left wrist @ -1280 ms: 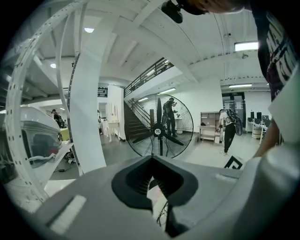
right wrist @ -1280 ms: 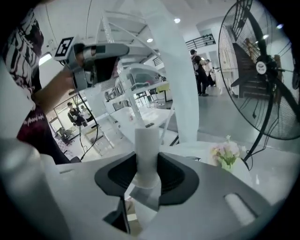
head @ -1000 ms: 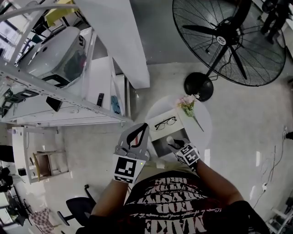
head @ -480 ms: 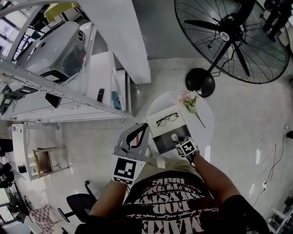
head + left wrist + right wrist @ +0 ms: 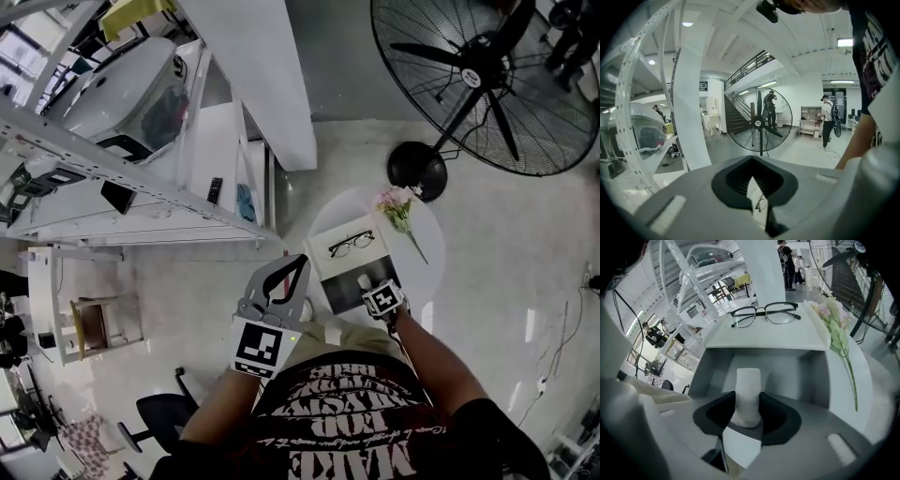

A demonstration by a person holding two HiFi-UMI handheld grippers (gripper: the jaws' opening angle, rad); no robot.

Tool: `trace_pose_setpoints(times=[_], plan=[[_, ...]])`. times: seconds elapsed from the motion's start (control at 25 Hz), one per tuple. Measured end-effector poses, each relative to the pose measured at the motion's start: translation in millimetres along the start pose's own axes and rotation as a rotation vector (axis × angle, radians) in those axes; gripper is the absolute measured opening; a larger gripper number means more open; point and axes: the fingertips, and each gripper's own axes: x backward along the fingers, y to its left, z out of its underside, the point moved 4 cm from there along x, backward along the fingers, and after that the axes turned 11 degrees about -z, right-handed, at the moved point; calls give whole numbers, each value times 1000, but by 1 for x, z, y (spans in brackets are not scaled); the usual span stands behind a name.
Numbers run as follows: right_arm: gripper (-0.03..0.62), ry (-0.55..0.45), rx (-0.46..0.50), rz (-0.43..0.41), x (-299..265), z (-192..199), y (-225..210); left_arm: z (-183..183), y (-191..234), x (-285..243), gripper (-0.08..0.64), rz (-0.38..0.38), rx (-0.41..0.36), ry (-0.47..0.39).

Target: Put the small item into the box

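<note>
On a small round table (image 5: 427, 246) stands an open box (image 5: 346, 291) with a grey inside (image 5: 797, 376). Its white lid (image 5: 764, 336) lies flat behind it, and black-rimmed glasses (image 5: 765, 313) rest on the lid. My right gripper (image 5: 747, 405) is shut on a small white roll-shaped item (image 5: 748, 383) and holds it upright over the grey inside of the box. In the head view that gripper (image 5: 367, 284) hovers at the box's near edge. My left gripper (image 5: 298, 266) hangs left of the table, jaws shut on nothing (image 5: 751, 160).
A pink flower stem (image 5: 836, 329) lies on the table right of the box. A big floor fan (image 5: 487, 75) stands beyond the table, its round base (image 5: 417, 171) close to it. White shelving (image 5: 141, 187) and a white pillar (image 5: 248, 75) fill the left.
My right gripper has carried the white item a little further over the box. The left gripper has stayed where it was.
</note>
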Motion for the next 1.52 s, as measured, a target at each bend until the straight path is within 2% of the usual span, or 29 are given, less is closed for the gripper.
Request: trace_pose_setpoints(times=[0.16,0.32,0.4,0.6,1.16,1.52], plan=[[268,-42,-43,-27,4,1,0,-4,5,6,0,11,-3,-16],[266,-142,-63,-16,25,2,1,-10,8,11,0,30,-4,-38],[241,-210,-75,-21,40,1,7,-13,9,14,0,42,-6,-50],[38,-403,-92,14,82,-6,20,-20,11,17,0,86,-22,-79],[29,-721,-77,177,198,-38,78,-29,10,13,0,230,-24,-115],[28,-866,-47,277,271,-50,125,-36,6,17,0,314,-33,-156]])
